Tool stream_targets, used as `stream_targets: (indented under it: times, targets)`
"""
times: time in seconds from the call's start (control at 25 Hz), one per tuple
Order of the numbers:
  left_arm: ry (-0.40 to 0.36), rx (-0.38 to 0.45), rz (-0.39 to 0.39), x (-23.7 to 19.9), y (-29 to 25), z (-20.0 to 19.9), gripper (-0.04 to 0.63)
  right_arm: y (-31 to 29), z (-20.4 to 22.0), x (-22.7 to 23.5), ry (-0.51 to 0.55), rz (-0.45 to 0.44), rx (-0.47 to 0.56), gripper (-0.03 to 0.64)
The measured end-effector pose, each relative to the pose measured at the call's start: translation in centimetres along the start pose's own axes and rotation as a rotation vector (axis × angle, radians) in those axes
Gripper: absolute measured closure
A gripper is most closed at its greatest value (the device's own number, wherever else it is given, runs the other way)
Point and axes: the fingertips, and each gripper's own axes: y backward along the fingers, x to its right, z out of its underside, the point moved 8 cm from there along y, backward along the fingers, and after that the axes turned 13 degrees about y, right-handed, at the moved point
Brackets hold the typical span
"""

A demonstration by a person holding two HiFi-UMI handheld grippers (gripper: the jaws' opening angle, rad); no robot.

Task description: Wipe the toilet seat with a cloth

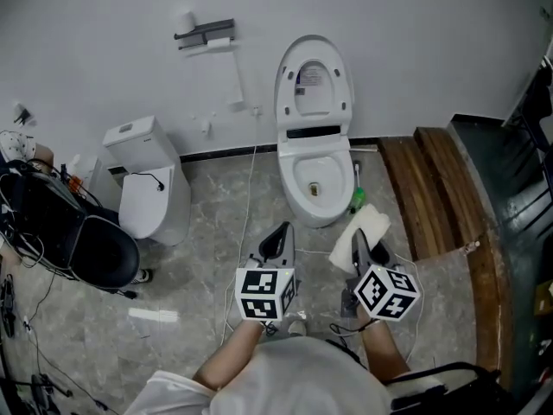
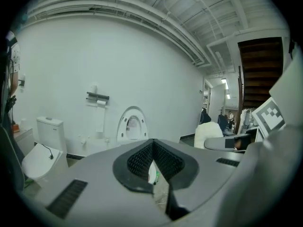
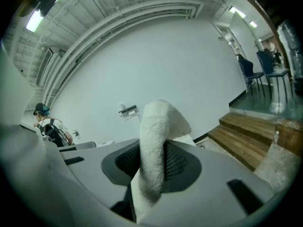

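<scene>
A white toilet [image 1: 313,180] stands against the back wall, its lid [image 1: 313,85] raised and the seat rim [image 1: 294,158] exposed; the lid [image 2: 132,124] also shows far off in the left gripper view. My right gripper [image 1: 360,247] is shut on a white terry cloth [image 1: 361,232], which stands up between its jaws [image 3: 156,145] a short way in front of the bowl's right side. My left gripper [image 1: 278,240] is shut with nothing in it, its tips pointing at the toilet's front from the floor side.
A second toilet [image 1: 149,188] with its lid down stands at the left, next to a black chair [image 1: 73,240] and loose cables. A green-handled brush [image 1: 357,199] stands right of the bowl. Wooden steps [image 1: 436,188] rise on the right. A paper holder [image 1: 206,35] hangs on the wall.
</scene>
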Motion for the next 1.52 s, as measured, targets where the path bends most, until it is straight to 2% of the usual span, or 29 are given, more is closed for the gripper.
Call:
stream_targets:
  times: [0.36,0.8,1.16,1.52]
  targets:
    - [0.012,-0.026,0.001,-0.6,-1.7,0.8,0.587,-0.9,0.2,1.2,0.008,0.007,-0.020,0.517]
    - [-0.004,-0.014,0.021,-2.0,-5.8,-0.5,0.586,-4.6,-0.5,1.6,0.000,0.008,-0.023,0.517]
    - [0.000,-0.002,0.060,-3.1,-12.0,-2.5,0.587,-9.9,-2.7,2.6,0.008,0.010,-0.008,0.517]
    - [0.005,-0.048,0.073,-5.2,-18.4,-3.8,0.586,-16.1,-4.1,4.4,-0.022,0.041,-0.041,0.517]
